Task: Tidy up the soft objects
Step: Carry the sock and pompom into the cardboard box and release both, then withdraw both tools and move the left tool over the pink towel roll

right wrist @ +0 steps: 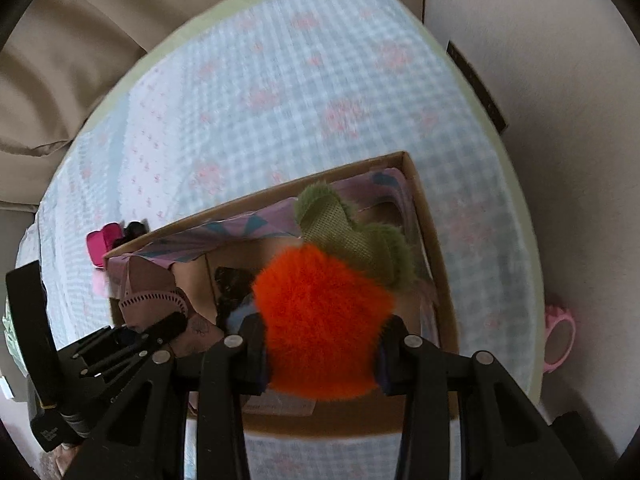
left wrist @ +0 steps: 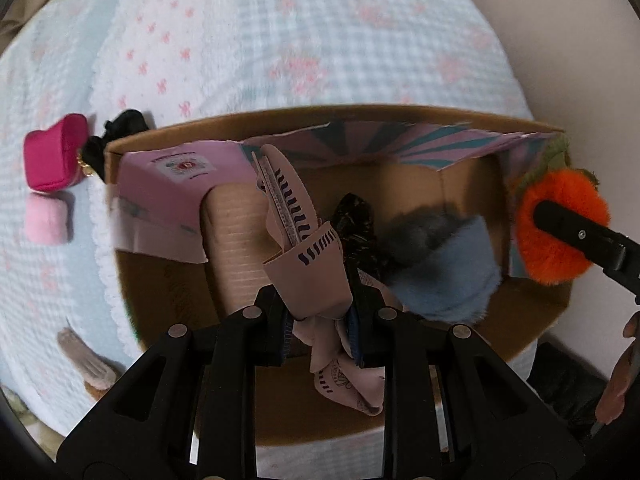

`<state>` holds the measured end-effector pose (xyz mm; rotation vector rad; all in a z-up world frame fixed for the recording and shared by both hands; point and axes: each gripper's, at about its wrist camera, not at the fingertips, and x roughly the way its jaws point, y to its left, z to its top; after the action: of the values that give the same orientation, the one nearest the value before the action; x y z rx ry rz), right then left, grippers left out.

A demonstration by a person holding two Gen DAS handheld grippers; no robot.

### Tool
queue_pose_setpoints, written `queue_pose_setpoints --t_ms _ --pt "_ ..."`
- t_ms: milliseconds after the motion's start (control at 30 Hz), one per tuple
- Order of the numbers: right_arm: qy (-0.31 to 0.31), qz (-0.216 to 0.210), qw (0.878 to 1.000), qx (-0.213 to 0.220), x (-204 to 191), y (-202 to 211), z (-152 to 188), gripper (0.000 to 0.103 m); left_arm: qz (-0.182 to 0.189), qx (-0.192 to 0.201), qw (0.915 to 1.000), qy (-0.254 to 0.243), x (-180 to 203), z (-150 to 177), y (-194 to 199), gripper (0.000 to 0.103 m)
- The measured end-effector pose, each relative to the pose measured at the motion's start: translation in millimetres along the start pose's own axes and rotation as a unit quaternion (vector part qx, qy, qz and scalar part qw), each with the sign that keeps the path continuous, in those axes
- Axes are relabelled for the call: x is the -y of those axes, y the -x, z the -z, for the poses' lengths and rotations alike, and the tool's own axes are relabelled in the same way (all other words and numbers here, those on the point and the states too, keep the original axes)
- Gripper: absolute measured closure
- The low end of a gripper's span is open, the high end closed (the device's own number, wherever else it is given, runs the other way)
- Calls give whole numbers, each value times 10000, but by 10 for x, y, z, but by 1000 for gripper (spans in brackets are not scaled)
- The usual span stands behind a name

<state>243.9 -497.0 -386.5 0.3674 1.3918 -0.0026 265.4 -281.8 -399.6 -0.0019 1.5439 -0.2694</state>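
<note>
An open cardboard box sits on a checked bedspread. My left gripper is shut on a beige patterned cloth and holds it over the box; the cloth also shows in the right wrist view. My right gripper is shut on a fluffy orange plush with green leaves above the box's right side; the plush also shows in the left wrist view. Inside the box lie a blue-grey furry item and a dark shiny item.
On the bedspread left of the box lie a magenta pouch, a pale pink soft block, a black item and a beige fuzzy item. A pink round object sits off the bed's right edge.
</note>
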Motion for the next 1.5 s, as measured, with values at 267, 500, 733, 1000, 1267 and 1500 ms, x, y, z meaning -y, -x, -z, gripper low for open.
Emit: queue_pose_setpoints --t_ms 267,500,733,1000,1267,1500 --pt "-77 -194 9994 -285 11 -245 -145 47 -100 55 9988 -480 121 -101 56 6" --pt "22 -211 9996 191 -1 -195 -121 0 -356 286 9964 -721 112 16 128 0" --pt "121 -176 9995 244 -49 -140 -69 0 -272 404 9972 -574 103 102 266 0" --pt "420 25 9977 526 -207 242 37 0 -299 844 9944 -568 67 249 770 0" --pt "685 49 9901 1228 -566 978 281 0 -253 1585 9860 -445 -113 616 1635 0" --pt "884 -14 9778 1900 -1034 1670 687 0 -221 2206 9747 -298 -422 1095 2375 0"
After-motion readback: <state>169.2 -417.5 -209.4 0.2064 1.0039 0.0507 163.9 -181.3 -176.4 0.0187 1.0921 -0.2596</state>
